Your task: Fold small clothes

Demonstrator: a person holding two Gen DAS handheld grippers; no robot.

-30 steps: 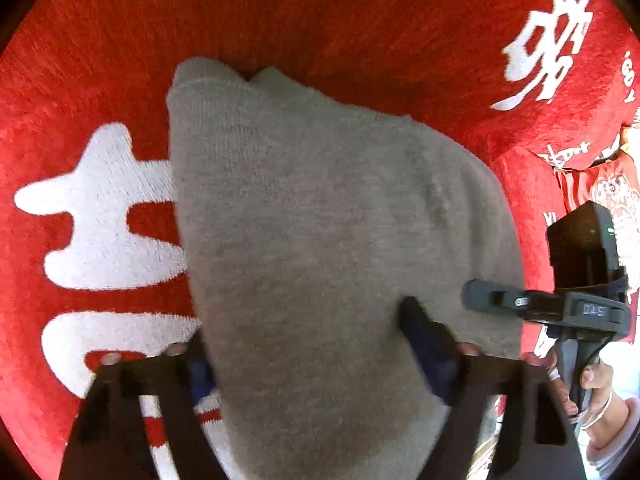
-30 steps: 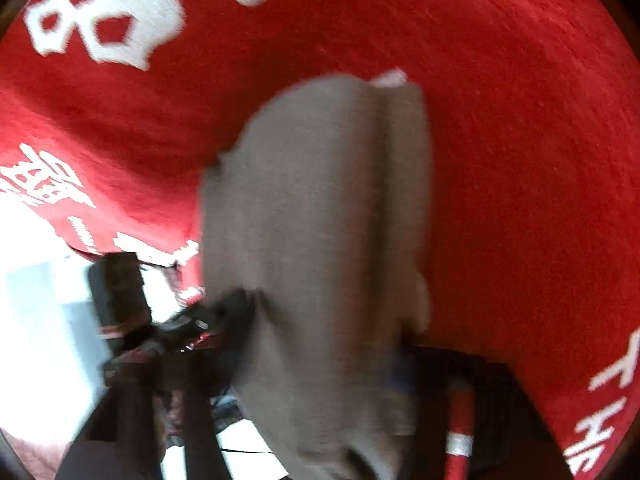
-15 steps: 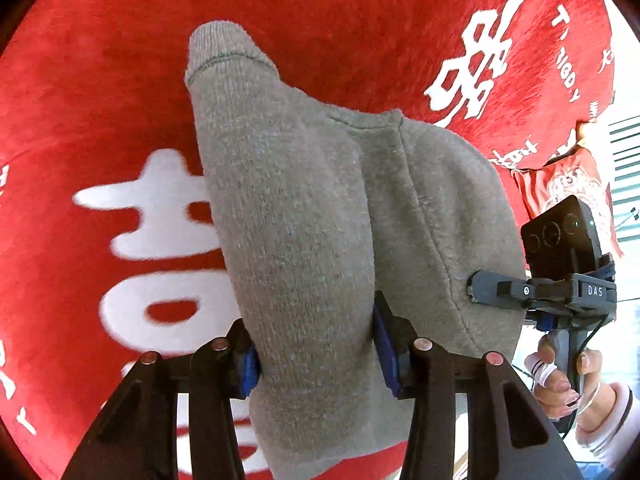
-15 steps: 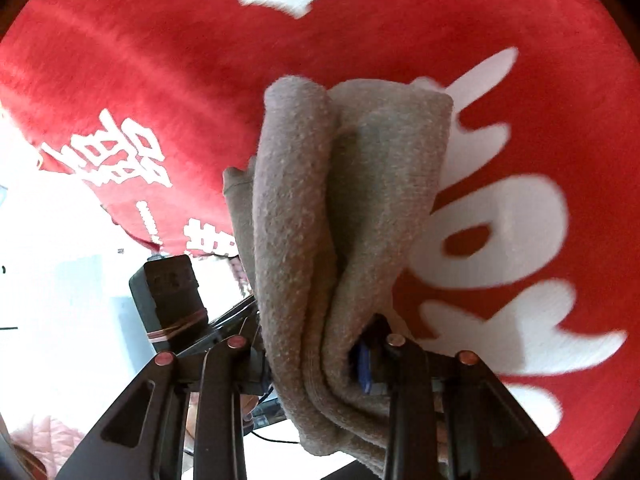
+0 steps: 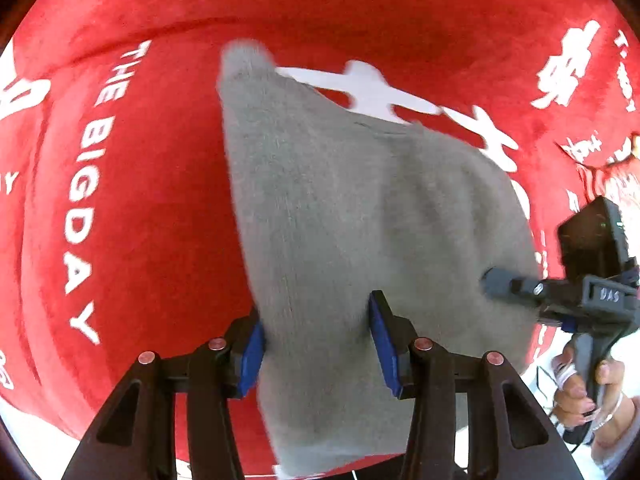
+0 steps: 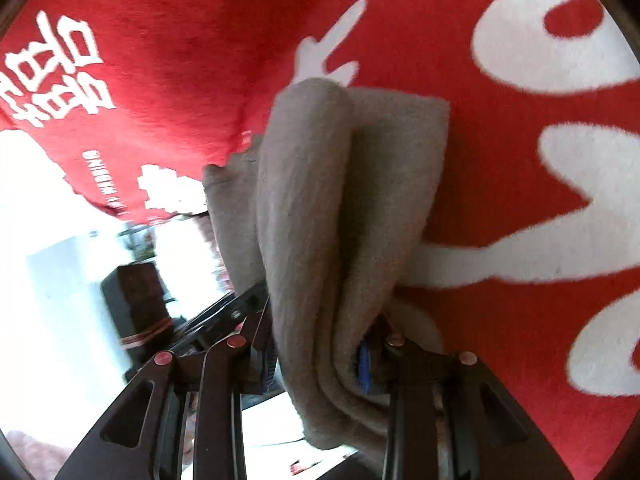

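Grey garment [image 5: 360, 220]: a soft knitted piece, held up off the red cloth [image 5: 140, 200] by both grippers at once; it hangs bunched in thick folds, with a narrow cuff-like end pointing away at the top of the left wrist view.
Left gripper [image 5: 316, 344]: its blue-padded fingers [image 5: 250, 354] stand on either side of a wide fold of the garment and press into it (the knit bulges out past both pads).
Right gripper [image 6: 316, 354]: fingers partly apart around a thick rolled bundle of the same garment [image 6: 340, 200], which fills the gap between them; the jaws are easing open at this moment, though the fabric is against both pads as far as the folds let one see.
Right gripper seen from the left wrist view [image 5: 580, 292]: at the right edge, black, its tip against the garment's right side, with the person's hand [image 5: 584, 384] wrapped round its handle.
Red cloth: covers the surface under the garment, printed with large white characters and the words "THE BIGDAY" [image 5: 86, 184].
Sharpness: both views are somewhat blurred.
Background: a bright white area lies past the cloth's edge in the right wrist view.
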